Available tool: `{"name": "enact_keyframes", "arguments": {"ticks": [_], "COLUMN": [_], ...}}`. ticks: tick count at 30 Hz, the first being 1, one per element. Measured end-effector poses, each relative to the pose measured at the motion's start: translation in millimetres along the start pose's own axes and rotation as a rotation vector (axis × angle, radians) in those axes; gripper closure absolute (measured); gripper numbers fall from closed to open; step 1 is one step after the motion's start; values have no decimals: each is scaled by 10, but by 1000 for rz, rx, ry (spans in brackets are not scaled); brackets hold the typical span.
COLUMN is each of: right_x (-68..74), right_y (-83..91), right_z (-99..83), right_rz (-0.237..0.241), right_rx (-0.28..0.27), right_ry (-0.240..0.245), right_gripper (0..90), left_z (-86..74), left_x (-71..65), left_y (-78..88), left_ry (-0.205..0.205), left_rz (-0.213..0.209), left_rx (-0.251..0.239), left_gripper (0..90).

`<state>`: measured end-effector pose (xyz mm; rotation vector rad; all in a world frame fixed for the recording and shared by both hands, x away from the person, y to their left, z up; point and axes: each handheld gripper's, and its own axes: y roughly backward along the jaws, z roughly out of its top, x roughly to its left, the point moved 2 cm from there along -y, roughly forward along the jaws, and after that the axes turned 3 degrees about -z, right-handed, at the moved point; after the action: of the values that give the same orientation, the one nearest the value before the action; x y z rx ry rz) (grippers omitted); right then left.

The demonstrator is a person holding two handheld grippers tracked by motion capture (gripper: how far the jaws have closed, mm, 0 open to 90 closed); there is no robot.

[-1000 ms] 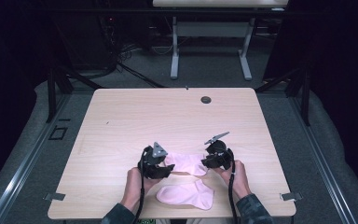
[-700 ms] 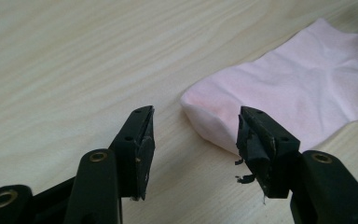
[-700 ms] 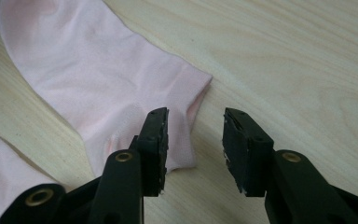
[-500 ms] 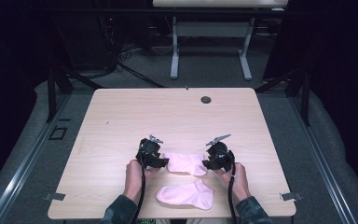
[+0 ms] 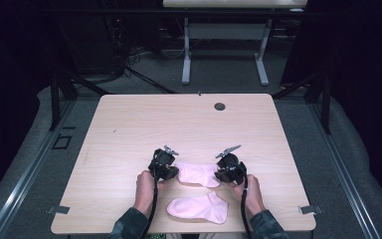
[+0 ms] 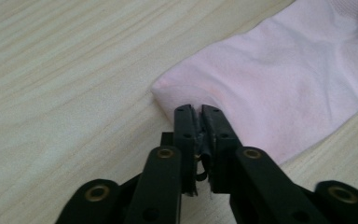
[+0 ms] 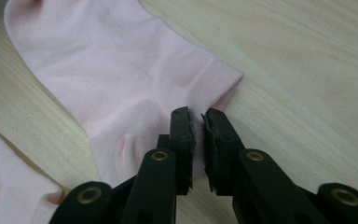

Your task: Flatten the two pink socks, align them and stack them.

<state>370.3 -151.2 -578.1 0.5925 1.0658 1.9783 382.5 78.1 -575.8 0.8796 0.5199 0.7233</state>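
Note:
A pink sock (image 5: 199,174) lies flat on the wooden table (image 5: 129,129), stretched between my two grippers. My left gripper (image 5: 171,172) sits at its left end. In the left gripper view its jaws (image 6: 199,109) have just closed and pinch the edge of the sock (image 6: 270,88). My right gripper (image 5: 222,174) sits at the sock's right end. In the right gripper view its jaws (image 7: 197,114) have just been closing, and the puckered sock (image 7: 112,79) is nipped between them. A second pink sock (image 5: 199,206) lies nearer the front edge.
A dark round grommet (image 5: 220,106) sits near the table's far edge. The second sock (image 7: 9,186) lies close beside the held one. Behind the table stand the legs of another table (image 5: 186,55) on a grey floor.
The left hand shifted a little left and down, and the upper sock went from bunched near it to spread flat. Both grippers' jaws closed on its ends.

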Motion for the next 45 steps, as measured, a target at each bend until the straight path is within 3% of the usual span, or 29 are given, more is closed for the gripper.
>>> {"name": "enact_keyframes", "arguments": {"ticks": [2,7,11,13,15,17,20,23,25,29,32,33,34,35,45], "right_x": [-4,-15,-15,-10,-16,-17,-25,-34,-33,-20,-4,-18,-15,-21,88], "right_y": [21,18,17,0,18,18,12,16,16,21,48,97,121,182,603], "right_z": [0,-12,-11,-11,-5,-5,-9,-4,0,3,4,16,20,33,15], "right_rz": [3,8,8,12,9,17,16,25,21,11,18,16,17,14,33], "right_rx": [27,16,15,-4,24,23,16,26,29,23,-21,3,-24,-9,-72], "right_ry": [15,7,7,-7,9,7,-3,2,7,9,-10,11,6,13,26], "right_gripper": [832,836,836,836,836,837,838,843,845,846,846,846,846,846,845], "left_z": [-7,-22,14,50,76,86,68,54,50,42,34,31,28,27,-92], "left_x": [5,31,4,-10,-8,3,21,20,21,30,27,25,17,9,-186], "left_y": [-12,30,150,156,112,41,-28,-28,-29,8,88,121,165,190,642], "left_ry": [-8,23,48,43,39,43,31,18,17,15,16,18,20,21,-8], "left_rz": [-2,-8,-19,-17,-26,-28,-18,-22,-25,-33,-38,-42,-44,-44,-51], "left_rx": [1,-38,-92,-97,-72,-45,-9,-17,-16,-29,-56,-64,-75,-81,-214], "left_gripper": [896,894,669,578,546,567,706,838,871,886,887,887,887,887,886]}}
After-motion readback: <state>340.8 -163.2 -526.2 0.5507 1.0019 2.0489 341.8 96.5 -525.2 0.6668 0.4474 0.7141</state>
